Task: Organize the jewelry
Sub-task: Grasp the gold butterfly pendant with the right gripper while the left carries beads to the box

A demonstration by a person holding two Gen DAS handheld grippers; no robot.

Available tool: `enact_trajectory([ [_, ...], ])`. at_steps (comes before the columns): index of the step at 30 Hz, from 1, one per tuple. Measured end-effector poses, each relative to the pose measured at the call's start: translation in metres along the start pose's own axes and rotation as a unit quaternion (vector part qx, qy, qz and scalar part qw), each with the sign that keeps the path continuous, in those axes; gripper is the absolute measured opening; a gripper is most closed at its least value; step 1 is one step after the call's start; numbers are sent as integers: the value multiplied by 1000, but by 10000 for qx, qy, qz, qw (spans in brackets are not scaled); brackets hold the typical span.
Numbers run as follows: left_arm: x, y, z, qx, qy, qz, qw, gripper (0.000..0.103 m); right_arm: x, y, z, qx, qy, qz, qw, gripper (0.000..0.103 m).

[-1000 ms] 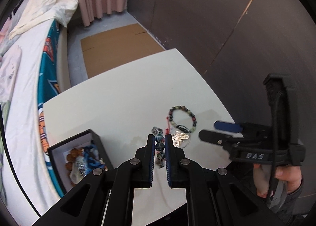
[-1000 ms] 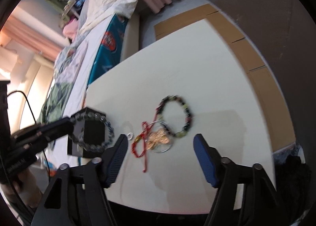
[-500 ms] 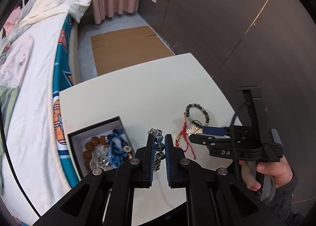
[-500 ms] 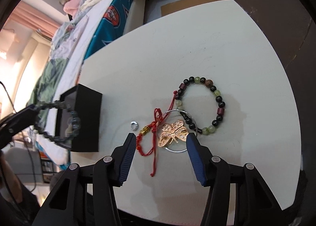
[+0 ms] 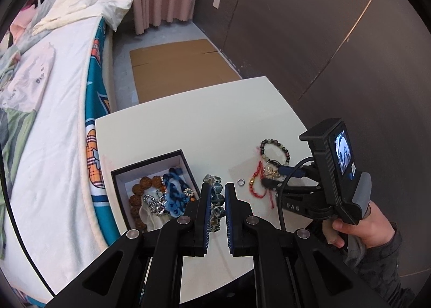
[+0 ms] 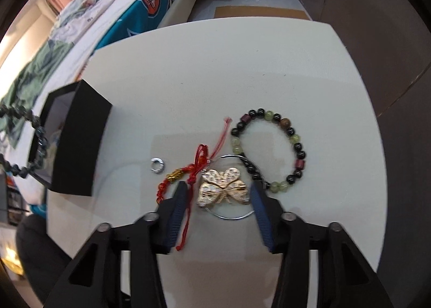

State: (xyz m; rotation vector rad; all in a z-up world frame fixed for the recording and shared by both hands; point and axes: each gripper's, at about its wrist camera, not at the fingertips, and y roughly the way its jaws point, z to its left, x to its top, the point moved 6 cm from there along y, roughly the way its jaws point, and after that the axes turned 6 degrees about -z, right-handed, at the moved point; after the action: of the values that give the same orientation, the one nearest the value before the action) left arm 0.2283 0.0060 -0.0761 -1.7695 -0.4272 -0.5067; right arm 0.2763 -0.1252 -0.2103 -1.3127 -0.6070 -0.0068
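In the left wrist view my left gripper (image 5: 215, 186) is shut on a blue-grey glass bead bracelet (image 5: 217, 200), held just right of the black box (image 5: 150, 161). The box holds brown beads, a blue cord piece and a silver piece. My right gripper (image 6: 218, 186) points down at the white table, and its jaws are closing around a gold butterfly pendant (image 6: 222, 190) on a silver hoop. The pads stand either side of it without pressing. Beside it lie a red cord bracelet (image 6: 175, 174), a small silver ring (image 6: 157, 165) and a dark-and-green bead bracelet (image 6: 296, 146).
The white table (image 5: 202, 119) ends close behind both grippers. A bed (image 5: 54, 119) with a teal blanket runs along its left side. Flat cardboard (image 5: 177, 65) lies on the floor beyond, and a dark wall (image 5: 323, 38) stands on the right. A hand (image 5: 377, 221) grips the right handle.
The left gripper carried the bead bracelet toward the black box. The right gripper came down over the butterfly pendant and its jaws narrowed around it.
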Motion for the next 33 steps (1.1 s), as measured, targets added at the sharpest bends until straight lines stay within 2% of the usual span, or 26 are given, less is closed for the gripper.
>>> enact_trajectory([
  [4, -1, -5, 0, -11, -5, -27, 10000, 10, 1, -4, -3, 111, 23, -37, 9999, 38],
  [7, 0, -12, 0, -8, 3, -80, 10000, 10, -1, -12, -6, 437, 265, -36, 9987, 37],
  [15, 4, -23, 10, 39, -81, -219, 9997, 10, 7, -44, -6, 1025, 611, -408, 9920, 37],
  [24, 2, -14, 35, 138, -344, -210, 9991, 10, 26, -81, 41, 1775, 534, -996, 9776, 37],
  [27, 2, -7, 48, 344, -482, -172, 9981, 12, 33, -86, 60, 1967, 444, -1078, 9735, 37],
  [29, 1, -4, 56, 337, -609, -141, 9975, 25, 37, -84, 70, 2082, 417, -1077, 9712, 37],
  [31, 1, -9, 62, 337, -675, -244, 9969, 60, 38, -82, 81, 2159, 369, -1071, 9698, 37],
  [33, 3, -18, 69, 449, -752, -456, 9951, 71, 40, -79, 91, 2243, 340, -1055, 9682, 37],
])
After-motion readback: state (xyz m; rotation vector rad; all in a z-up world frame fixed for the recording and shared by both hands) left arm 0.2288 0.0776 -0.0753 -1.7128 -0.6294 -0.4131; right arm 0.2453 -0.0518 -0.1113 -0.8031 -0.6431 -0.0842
